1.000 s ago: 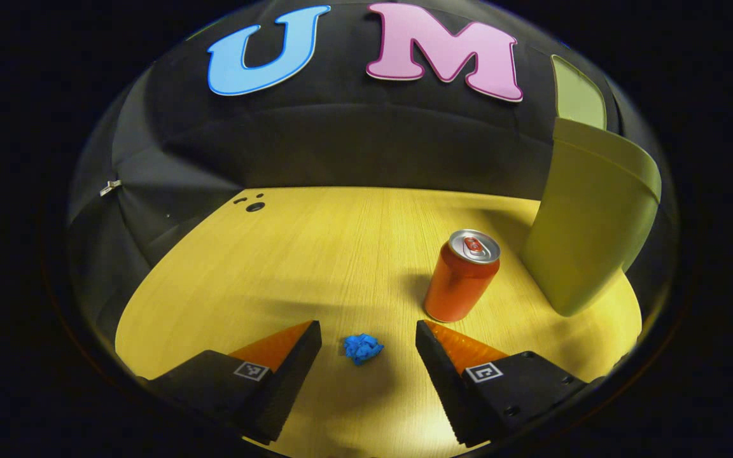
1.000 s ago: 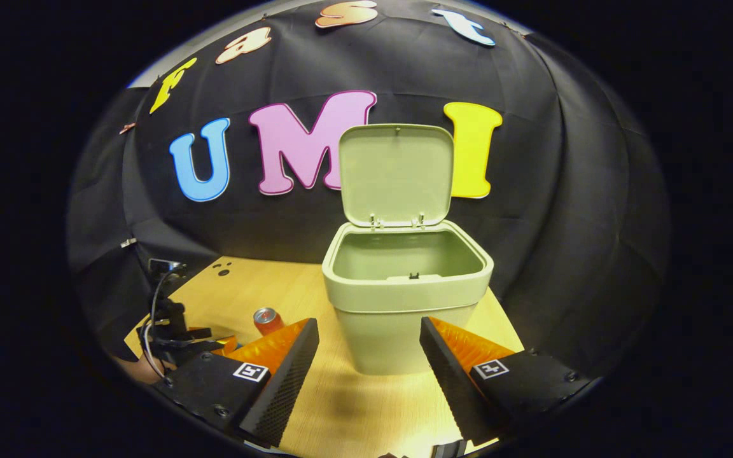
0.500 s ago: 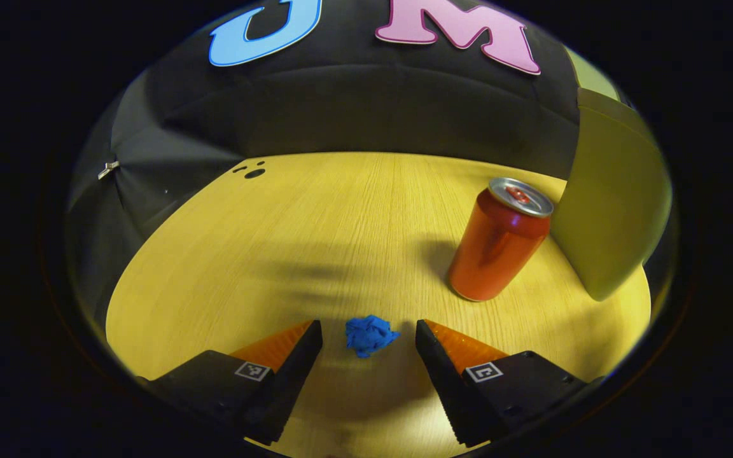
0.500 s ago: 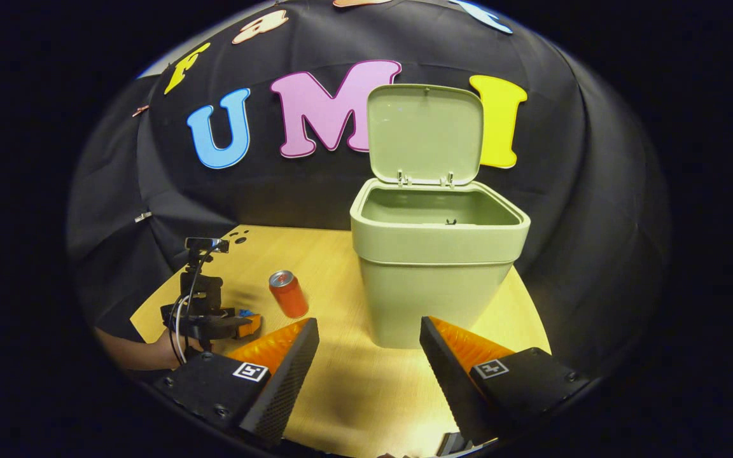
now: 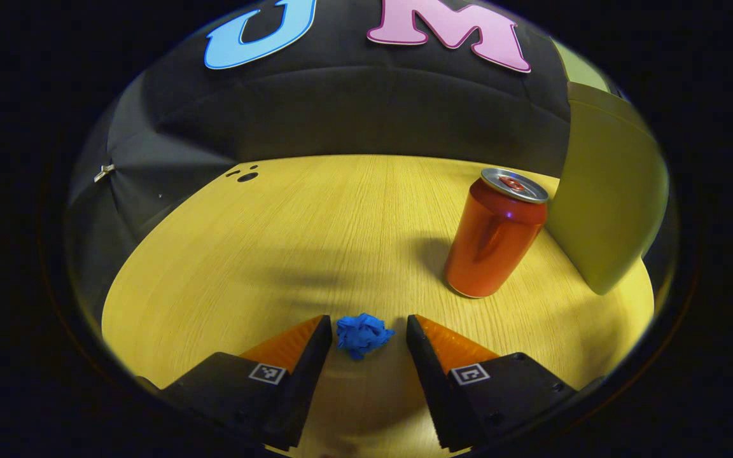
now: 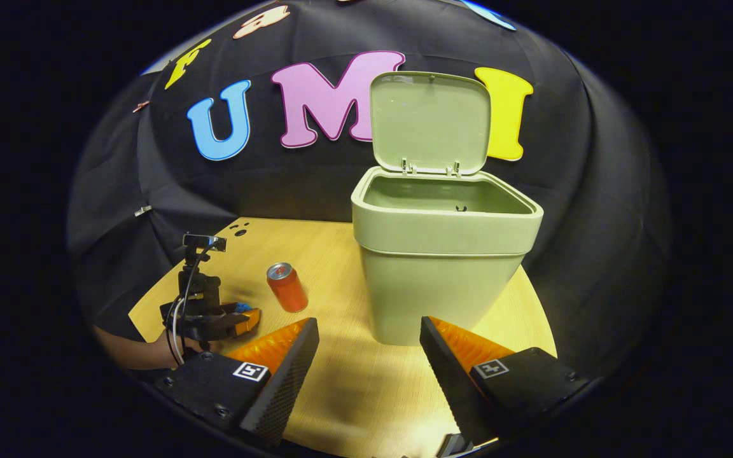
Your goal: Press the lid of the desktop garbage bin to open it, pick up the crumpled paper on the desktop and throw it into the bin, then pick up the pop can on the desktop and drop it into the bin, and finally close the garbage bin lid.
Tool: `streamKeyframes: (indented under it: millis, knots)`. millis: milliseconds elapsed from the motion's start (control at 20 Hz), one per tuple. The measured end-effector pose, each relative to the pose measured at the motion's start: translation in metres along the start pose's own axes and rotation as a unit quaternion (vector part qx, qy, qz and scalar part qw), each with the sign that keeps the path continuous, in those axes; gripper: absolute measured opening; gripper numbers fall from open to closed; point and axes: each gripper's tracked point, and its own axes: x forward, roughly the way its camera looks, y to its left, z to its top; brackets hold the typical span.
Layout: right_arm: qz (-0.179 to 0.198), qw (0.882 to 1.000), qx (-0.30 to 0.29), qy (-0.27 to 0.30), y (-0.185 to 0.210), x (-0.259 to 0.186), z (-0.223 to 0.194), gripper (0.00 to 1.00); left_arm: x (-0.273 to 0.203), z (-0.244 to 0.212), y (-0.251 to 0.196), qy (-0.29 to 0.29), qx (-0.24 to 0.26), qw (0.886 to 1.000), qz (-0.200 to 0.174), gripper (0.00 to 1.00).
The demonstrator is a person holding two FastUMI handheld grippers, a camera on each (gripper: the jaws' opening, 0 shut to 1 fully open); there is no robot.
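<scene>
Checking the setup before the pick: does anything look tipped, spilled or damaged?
Nothing stands out. The bin stands upright with its lid open, the pop can is upright, and the crumpled paper lies between the left hand-held gripper's open fingers.

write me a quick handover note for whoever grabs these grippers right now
Left gripper: open, low over the table, fingers either side of the blue paper ball but not yet pressing on it.
Right gripper: open, empty, held in front of the bin.
Can: upright on the table, beside the bin, ahead and to the right of the paper ball.
Lid: standing open; no rubbish visible in the part of the bin that shows.
Done: lid opened.
Left: close on the paper ball and drop it in the bin, then the can, then shut the lid.
</scene>
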Motion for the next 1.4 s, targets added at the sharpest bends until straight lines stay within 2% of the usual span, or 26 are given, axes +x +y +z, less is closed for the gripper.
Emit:
streamKeyframes:
  millis: [50,150,200,250,450,650,700,750,1000,1200,1400]
  knots:
    - [0.001,1.000,0.001,0.001,-0.001,0.001,-0.002,1.00,-0.001,-0.001,0.002,-0.001,-0.001,1.000,0.002,0.78]
    - [0.003,1.000,0.003,0.005,-0.002,0.004,-0.005,1.00,0.000,-0.001,0.006,-0.003,-0.004,1.000,0.005,0.68]
    - [0.004,1.000,0.003,0.006,-0.002,0.005,-0.007,1.00,-0.001,0.000,0.007,-0.003,-0.005,1.000,0.006,0.58]
    - [0.006,1.000,0.004,0.007,-0.002,0.006,-0.009,1.00,-0.001,-0.001,0.007,-0.003,-0.004,1.000,0.006,0.53]
    - [0.009,1.000,0.002,0.007,-0.003,0.008,-0.012,1.00,-0.005,0.000,0.008,0.000,0.001,1.000,0.008,0.39]
    - [0.009,1.000,0.007,0.004,-0.006,0.011,-0.011,1.00,-0.023,0.021,0.010,-0.018,-0.010,1.000,0.014,0.36]
    - [0.009,1.000,0.009,0.003,-0.008,0.013,-0.011,1.00,-0.029,0.031,0.012,-0.026,-0.016,0.999,0.016,0.39]
    - [0.009,1.000,0.009,0.002,-0.009,0.014,-0.011,1.00,-0.036,0.042,0.014,-0.036,-0.024,0.999,0.015,0.36]
    - [0.007,1.000,0.019,-0.006,-0.013,0.018,-0.012,1.00,-0.080,0.104,0.019,-0.089,-0.055,0.994,0.011,0.39]
    - [0.002,1.000,0.027,-0.005,-0.016,0.016,-0.020,0.99,-0.118,0.170,-0.001,-0.139,-0.048,0.989,-0.028,0.41]
    - [-0.010,1.000,0.025,-0.001,-0.023,0.013,-0.023,0.99,-0.148,0.228,-0.053,-0.190,-0.025,0.977,-0.094,0.34]
